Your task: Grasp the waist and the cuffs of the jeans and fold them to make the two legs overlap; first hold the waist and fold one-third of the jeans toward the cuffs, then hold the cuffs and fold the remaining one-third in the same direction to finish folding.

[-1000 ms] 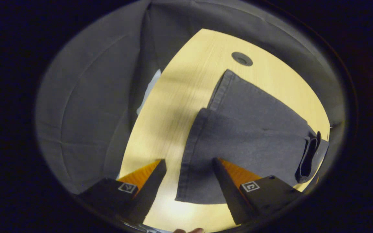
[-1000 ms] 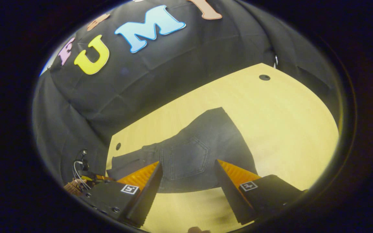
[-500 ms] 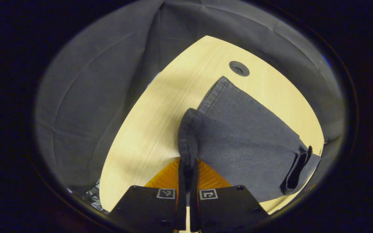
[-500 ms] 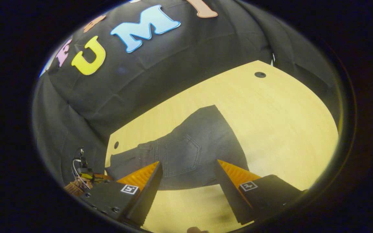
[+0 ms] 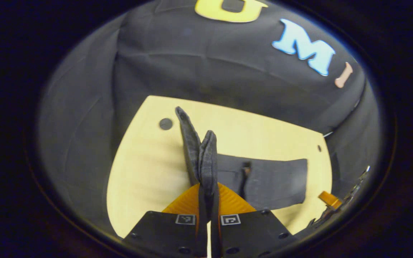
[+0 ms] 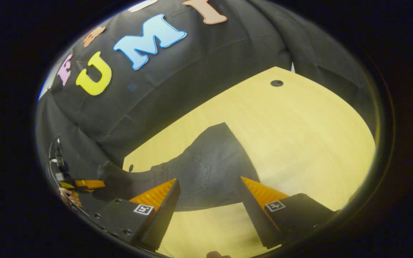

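Note:
Dark grey jeans (image 5: 264, 179) lie partly folded on the light wooden table (image 5: 145, 172). My left gripper (image 5: 208, 195) is shut on the cuffs (image 5: 206, 157), which stand up from between its fingers, lifted off the table. In the right gripper view the jeans (image 6: 206, 168) show a back pocket and lie just beyond my right gripper (image 6: 208, 190). That gripper is open above the table's near edge, with nothing between its fingers. The raised cuff end (image 6: 113, 175) and the left gripper (image 6: 84, 184) appear at the far left of that view.
A round cable hole (image 5: 165, 124) sits in the table near the cuff end, another (image 6: 276, 83) at the far corner. The booth's black cloth wall rises right behind the table. Bare tabletop (image 6: 299, 143) stretches to the right of the jeans.
My left gripper went from open beside the cuffs to shut on them, then raised them and swung round toward the waist end. The right gripper stayed open and hardly moved.

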Available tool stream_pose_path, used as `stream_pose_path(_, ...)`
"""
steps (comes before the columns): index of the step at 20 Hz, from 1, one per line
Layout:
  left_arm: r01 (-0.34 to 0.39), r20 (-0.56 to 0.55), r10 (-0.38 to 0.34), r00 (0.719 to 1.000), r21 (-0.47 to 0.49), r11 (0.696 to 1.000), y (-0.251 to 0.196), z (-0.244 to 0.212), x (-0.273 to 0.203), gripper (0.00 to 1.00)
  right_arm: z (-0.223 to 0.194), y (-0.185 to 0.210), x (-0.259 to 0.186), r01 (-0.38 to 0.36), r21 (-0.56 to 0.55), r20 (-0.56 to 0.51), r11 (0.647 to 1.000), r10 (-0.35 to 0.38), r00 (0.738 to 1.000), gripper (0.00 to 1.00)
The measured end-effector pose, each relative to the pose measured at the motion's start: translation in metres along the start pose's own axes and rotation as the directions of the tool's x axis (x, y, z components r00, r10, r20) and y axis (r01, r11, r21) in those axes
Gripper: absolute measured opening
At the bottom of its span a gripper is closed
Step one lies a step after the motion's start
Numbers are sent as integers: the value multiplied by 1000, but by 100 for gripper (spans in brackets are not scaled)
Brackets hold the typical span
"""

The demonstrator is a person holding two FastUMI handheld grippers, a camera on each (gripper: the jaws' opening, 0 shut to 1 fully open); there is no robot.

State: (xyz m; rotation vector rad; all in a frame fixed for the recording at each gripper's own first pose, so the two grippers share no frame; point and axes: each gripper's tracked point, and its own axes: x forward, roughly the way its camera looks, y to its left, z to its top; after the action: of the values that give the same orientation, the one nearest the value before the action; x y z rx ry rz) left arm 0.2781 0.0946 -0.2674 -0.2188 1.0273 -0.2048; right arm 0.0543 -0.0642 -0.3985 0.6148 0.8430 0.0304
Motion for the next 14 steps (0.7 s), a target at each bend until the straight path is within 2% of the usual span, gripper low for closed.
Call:
stream_pose_path(1,43,0,-44,999,31,999,-33,5,-4,11,0,-4,-7,-2,3,10,1000,2,1000,97)
stream_pose_path(2,97,-7,-96,995,59,994,-56,-3,13,11,0,-10,-14,-1,4,21,1000,1,1000,97)
stream_pose_path(4,189,-50,-184,982,130,973,-140,-12,30,11,0,-26,-30,8,13,38,1000,-8,999,97)
stream_pose_path(6,250,-129,-229,965,179,952,-200,-38,62,11,0,-44,-47,18,45,59,999,-21,998,97)
stream_pose_path(7,260,-180,-225,958,201,944,-222,-51,80,11,1,-54,-55,22,68,72,997,-27,997,96)
stream_pose_path(9,221,-255,-162,953,227,948,-250,-88,124,12,3,-74,-70,38,111,97,993,-49,994,97)
stream_pose_path(11,152,-318,-74,945,229,961,-261,-127,169,12,4,-93,-84,58,131,116,990,-73,991,97)
stream_pose_path(14,61,-358,22,933,220,974,-249,-169,208,12,1,-117,-95,77,175,120,982,-99,988,97)
